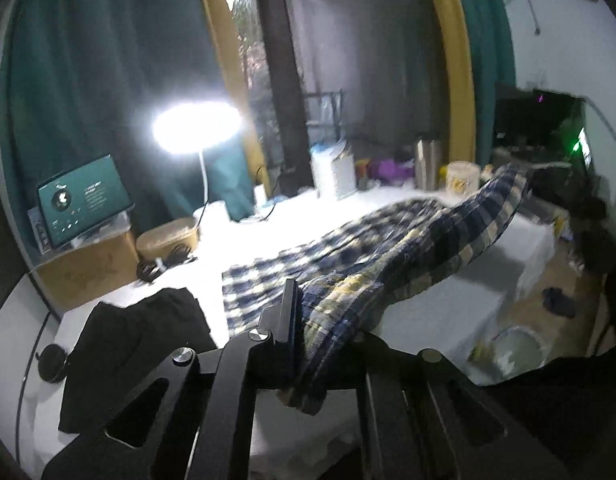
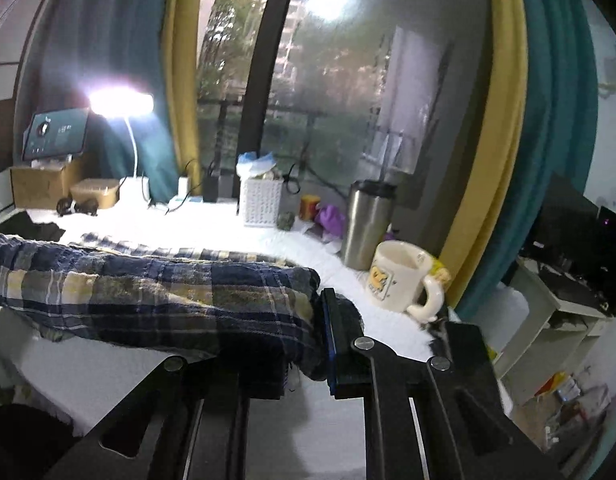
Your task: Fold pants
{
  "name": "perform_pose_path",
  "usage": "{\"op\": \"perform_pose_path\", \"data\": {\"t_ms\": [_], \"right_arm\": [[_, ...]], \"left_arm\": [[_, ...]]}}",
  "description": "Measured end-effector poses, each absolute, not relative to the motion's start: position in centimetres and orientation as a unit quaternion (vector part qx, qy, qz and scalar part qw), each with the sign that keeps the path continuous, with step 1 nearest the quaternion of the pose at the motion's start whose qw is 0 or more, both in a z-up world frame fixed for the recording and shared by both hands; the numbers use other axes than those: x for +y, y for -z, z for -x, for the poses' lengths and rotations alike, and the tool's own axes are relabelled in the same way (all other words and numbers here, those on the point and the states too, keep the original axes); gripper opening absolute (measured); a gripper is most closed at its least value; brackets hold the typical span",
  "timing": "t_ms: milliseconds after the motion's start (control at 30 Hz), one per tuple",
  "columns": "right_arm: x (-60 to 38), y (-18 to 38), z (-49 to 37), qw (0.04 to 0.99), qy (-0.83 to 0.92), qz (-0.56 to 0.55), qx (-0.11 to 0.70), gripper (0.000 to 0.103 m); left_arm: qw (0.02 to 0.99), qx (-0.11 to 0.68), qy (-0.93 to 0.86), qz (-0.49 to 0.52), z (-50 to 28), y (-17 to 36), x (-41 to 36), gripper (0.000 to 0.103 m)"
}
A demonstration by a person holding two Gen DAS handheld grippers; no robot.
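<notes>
Between my left hand-held gripper (image 1: 308, 344) and my right hand-held gripper (image 2: 308, 344), the plaid pants (image 1: 388, 240) hang stretched above the white surface (image 1: 448, 312). I have each clamped on an end of the cloth. Ahead of the right one stands a mug (image 2: 400, 276).

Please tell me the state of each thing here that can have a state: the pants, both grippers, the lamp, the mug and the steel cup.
plaid pants: gripped at two ends, near edge lifted, far part lying on the white table.
left gripper: shut on the pants.
right gripper: shut on the pants.
desk lamp: switched on.
mug: upright; looks empty.
steel tumbler: upright, lid on.
</notes>
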State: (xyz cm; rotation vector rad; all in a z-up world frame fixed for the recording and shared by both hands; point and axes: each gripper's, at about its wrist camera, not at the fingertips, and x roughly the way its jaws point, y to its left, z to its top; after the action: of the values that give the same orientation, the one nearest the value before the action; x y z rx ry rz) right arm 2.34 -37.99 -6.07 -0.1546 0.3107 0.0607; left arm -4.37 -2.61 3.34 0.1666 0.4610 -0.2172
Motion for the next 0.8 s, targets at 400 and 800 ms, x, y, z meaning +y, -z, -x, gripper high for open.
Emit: {"op": "perform_pose_path", "data": {"t_ms": [400,800], "right_arm": [[-40.9,4.0,0.6,0.992,-0.005,0.054,0.111,0.014],[-42.5,3.8,1.8,0.995,0.004,0.038,0.091,0.014]], "left_arm": [[0.959,0.188,0.204,-0.056,7.1,-8.6,-4.5,0.004],[0.954,0.174,0.235,-0.074,7.7,-10.4,-5.9,0.004]]}}
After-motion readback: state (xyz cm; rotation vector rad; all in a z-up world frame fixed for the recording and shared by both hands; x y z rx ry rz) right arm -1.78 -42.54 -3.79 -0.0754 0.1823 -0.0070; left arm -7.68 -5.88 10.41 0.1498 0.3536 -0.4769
